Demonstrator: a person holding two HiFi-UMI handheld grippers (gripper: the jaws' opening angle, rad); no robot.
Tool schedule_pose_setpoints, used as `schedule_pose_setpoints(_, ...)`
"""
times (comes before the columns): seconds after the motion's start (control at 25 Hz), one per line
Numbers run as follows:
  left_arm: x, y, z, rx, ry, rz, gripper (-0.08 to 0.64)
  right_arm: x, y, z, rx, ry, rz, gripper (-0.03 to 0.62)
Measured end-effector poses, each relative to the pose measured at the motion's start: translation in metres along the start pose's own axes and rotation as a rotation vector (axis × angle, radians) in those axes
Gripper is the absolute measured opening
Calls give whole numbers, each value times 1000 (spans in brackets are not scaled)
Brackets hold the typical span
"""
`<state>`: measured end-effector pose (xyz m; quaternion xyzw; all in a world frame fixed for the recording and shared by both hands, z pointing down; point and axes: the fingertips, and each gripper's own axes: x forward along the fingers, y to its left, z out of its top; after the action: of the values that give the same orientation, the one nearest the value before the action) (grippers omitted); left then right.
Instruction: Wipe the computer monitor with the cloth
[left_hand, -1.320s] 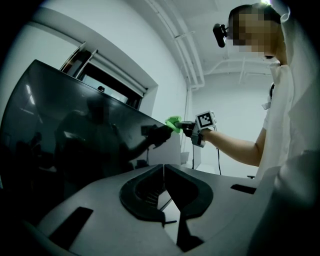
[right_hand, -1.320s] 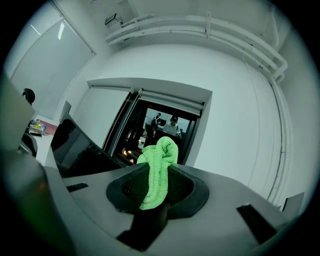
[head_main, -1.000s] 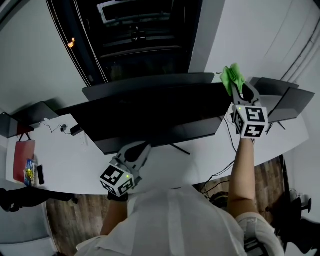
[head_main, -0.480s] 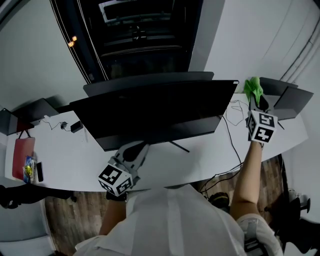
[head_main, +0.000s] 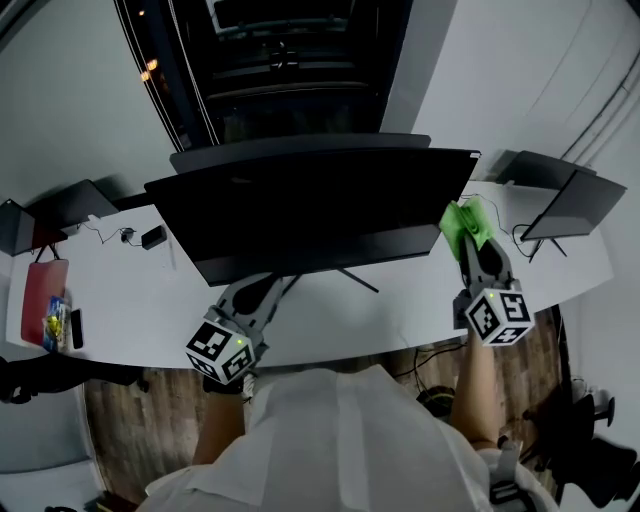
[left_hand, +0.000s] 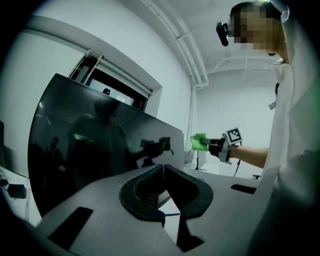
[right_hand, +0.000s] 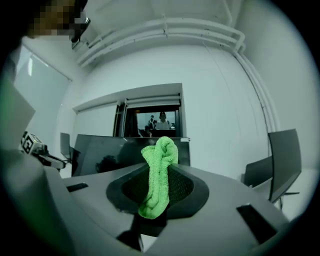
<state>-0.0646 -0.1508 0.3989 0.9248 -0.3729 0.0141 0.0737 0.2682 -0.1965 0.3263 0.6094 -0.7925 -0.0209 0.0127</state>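
Right gripper (head_main: 472, 245) has dropped from past the monitor's upper right corner to its lower right corner, now centre-right of frame. Its jaws are clamped on the green cloth (head_main: 464, 220), which sits at the screen's right edge; contact unclear. Dark computer monitor (head_main: 310, 215) spans mid-frame. Left gripper (head_main: 272, 290) has barely shifted and sits lower left under the monitor's bottom edge, jaws together with nothing between them. White desk (head_main: 400, 310) shows between the grippers. Second screen (head_main: 570, 205) is at far right.
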Motion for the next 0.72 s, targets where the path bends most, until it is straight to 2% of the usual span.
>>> schedule_pose_setpoints(0.12,-8,9,-3,-2,-5,34,21,-2,45,-18,4,-3,108,72)
schedule_pose_setpoints(0.2,-12,17,-5,-1,-12,61,21,-3,70,-29,-11,3,165,72)
schedule_pose_setpoints(0.28,-16,23,-7,-1,-16,85,21,-5,90,-40,14,9,210,72)
schedule_pose_setpoints(0.36,-21,28,-10,-4,-15,106,21,-8,107,-54,49,25,246,72)
schedule_pose_setpoints(0.56,-33,30,-20,-11,-8,132,21,-21,152,-80,46,75,335,72)
schedule_pose_setpoints(0.72,-40,30,-22,-21,-12,143,21,-31,162,-87,95,94,349,72)
